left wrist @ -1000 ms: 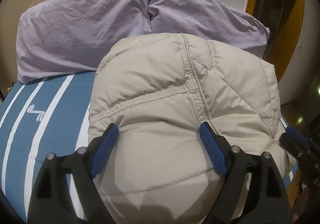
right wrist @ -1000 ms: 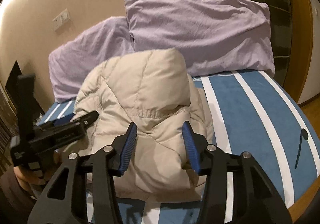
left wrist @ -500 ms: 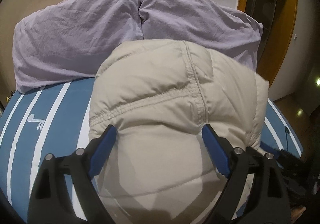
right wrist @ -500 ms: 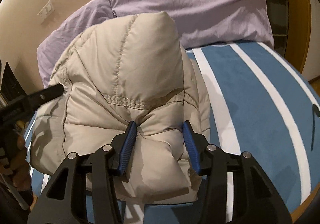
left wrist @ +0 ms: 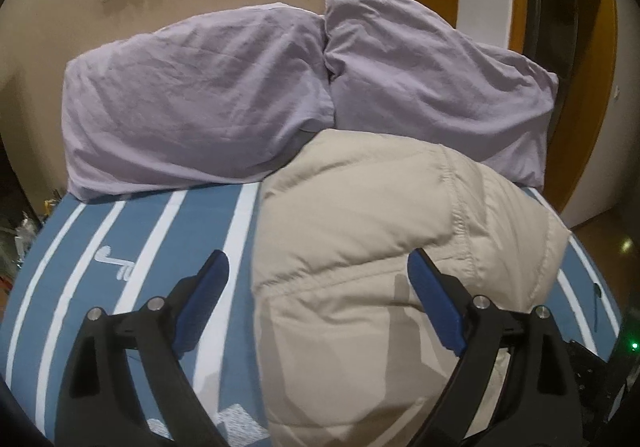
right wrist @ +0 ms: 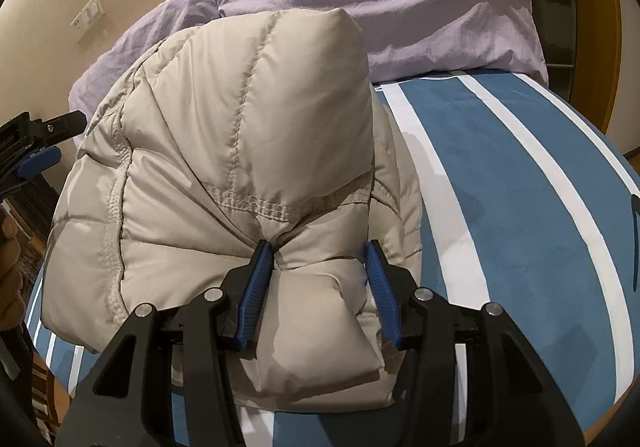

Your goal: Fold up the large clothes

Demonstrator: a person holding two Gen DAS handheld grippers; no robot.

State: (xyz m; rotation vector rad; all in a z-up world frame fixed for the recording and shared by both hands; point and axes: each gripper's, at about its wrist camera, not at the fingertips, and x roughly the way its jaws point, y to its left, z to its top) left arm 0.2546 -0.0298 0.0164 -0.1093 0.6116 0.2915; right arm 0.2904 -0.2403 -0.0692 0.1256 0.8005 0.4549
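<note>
Two grippers differ: right gripper (right wrist: 318, 279) pinches the folded jacket (right wrist: 240, 151); left gripper (left wrist: 320, 299), just opening, holds nothing. Puffy filling could spring the fold apart.

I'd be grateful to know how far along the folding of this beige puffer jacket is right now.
Mostly done, it seems: the puffer jacket already sits as a compact folded bundle on the striped bed below the lilac pillows. In hand: the right gripper pinches the bundle's near edge; the left gripper has just been opening and grips nothing. Left: releasing the right grip and perhaps flattening the puffy stack.
</note>
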